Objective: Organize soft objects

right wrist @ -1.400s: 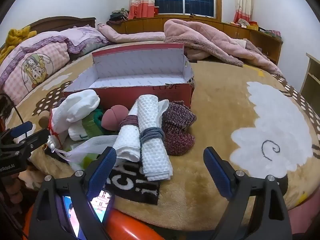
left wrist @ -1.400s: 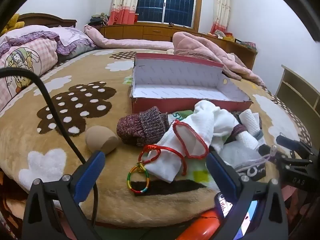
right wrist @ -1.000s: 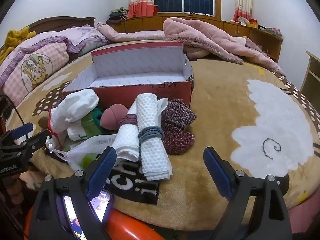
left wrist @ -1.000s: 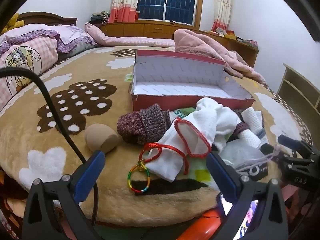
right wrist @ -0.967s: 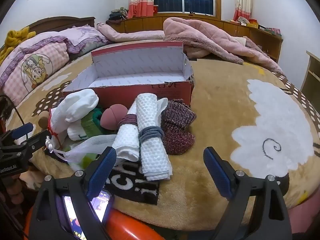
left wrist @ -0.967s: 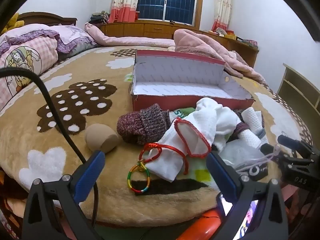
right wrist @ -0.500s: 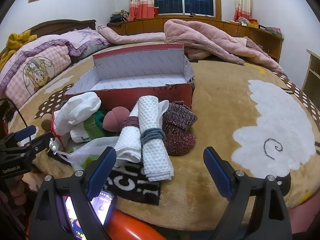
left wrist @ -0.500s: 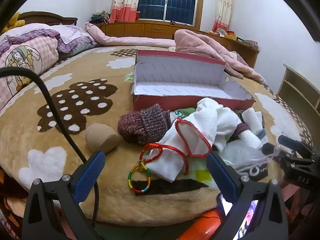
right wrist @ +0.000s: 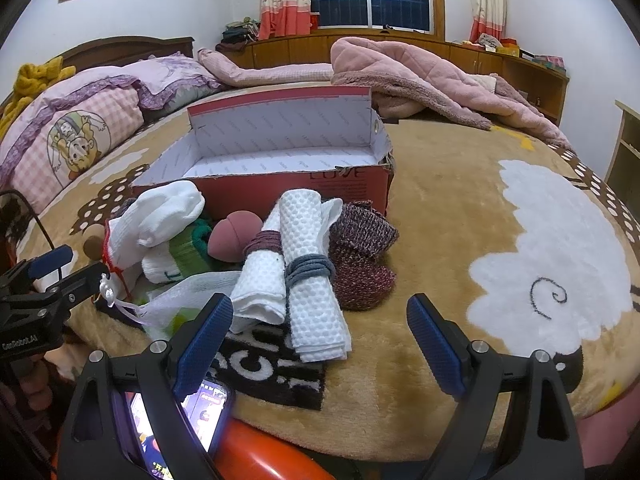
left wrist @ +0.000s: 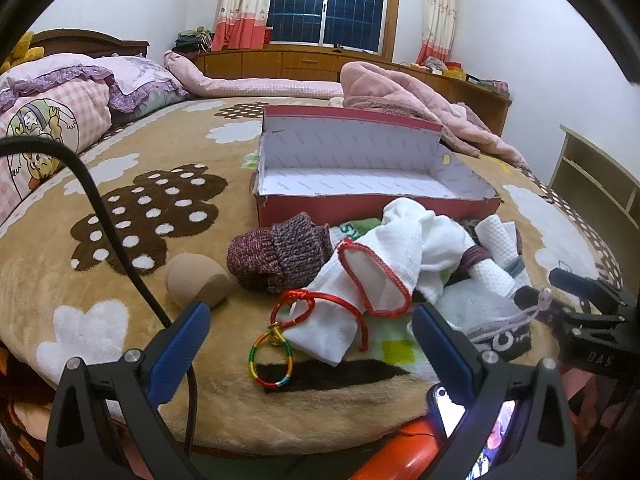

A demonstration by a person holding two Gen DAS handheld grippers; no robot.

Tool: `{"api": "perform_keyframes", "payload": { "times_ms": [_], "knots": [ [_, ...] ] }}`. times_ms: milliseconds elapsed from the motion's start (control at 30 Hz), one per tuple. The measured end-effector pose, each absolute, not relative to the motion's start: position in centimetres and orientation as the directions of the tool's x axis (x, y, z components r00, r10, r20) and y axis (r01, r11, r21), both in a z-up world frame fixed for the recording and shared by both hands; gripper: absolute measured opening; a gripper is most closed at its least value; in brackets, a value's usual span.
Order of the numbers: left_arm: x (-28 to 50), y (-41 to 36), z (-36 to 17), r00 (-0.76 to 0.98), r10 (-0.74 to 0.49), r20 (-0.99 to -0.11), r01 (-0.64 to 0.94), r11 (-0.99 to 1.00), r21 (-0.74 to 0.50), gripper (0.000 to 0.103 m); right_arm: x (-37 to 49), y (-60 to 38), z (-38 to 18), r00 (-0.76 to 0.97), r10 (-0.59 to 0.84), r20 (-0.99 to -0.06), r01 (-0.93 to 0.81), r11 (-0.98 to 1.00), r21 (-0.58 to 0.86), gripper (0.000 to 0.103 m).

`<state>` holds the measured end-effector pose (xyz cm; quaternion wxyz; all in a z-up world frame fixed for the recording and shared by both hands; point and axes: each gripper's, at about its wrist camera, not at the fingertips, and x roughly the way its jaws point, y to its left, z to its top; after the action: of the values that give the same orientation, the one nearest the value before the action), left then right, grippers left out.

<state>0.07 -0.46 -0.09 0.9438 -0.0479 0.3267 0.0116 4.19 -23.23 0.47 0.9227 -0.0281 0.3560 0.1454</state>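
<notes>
Little has moved since the earlier frames; both views have only crept slightly. The left gripper (left wrist: 308,328) and right gripper (right wrist: 320,320) hover with jaws spread, holding nothing. At centre frame, the heap of white rolled waffle towels (right wrist: 308,280), maroon knitted socks (left wrist: 280,256) and what may be a mesh bag (right wrist: 188,300) lies before the open red cardboard box (left wrist: 360,176) on the tan plush bed blanket (left wrist: 120,208).

One red cardboard box (right wrist: 304,188), two rolled white towels (right wrist: 316,280), two maroon knit pieces (right wrist: 362,256), two sponge puffs (left wrist: 196,280), two bracelets (left wrist: 272,360), one white sock (left wrist: 376,272), counted mid-frame.
</notes>
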Motion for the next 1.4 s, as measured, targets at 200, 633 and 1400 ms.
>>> {"api": "perform_keyframes", "payload": {
  "times_ms": [200, 633, 1400],
  "knots": [
    [0.07, -0.44, -0.09, 0.786, -0.01, -0.619, -0.053, 0.995, -0.083, 0.103, 4.24, -23.17, 0.39, 0.703, 0.248, -0.666, -0.287, 0.957, 0.053, 0.091],
    [0.12, -0.42, -0.02, 0.785, -0.011, -0.619, -0.052, 0.995, -0.084, 0.103, 4.24, -23.17, 0.38, 0.703, 0.249, -0.666, -0.287, 0.956, 0.055, 0.091],
    [0.15, -0.71, 0.37, 0.792, -0.023, -0.611, -0.048, 0.994, -0.099, 0.103, 3.85, -22.94, 0.71, 0.712, 0.252, -0.655, -0.303, 0.952, 0.037, 0.091]
  ]
}}
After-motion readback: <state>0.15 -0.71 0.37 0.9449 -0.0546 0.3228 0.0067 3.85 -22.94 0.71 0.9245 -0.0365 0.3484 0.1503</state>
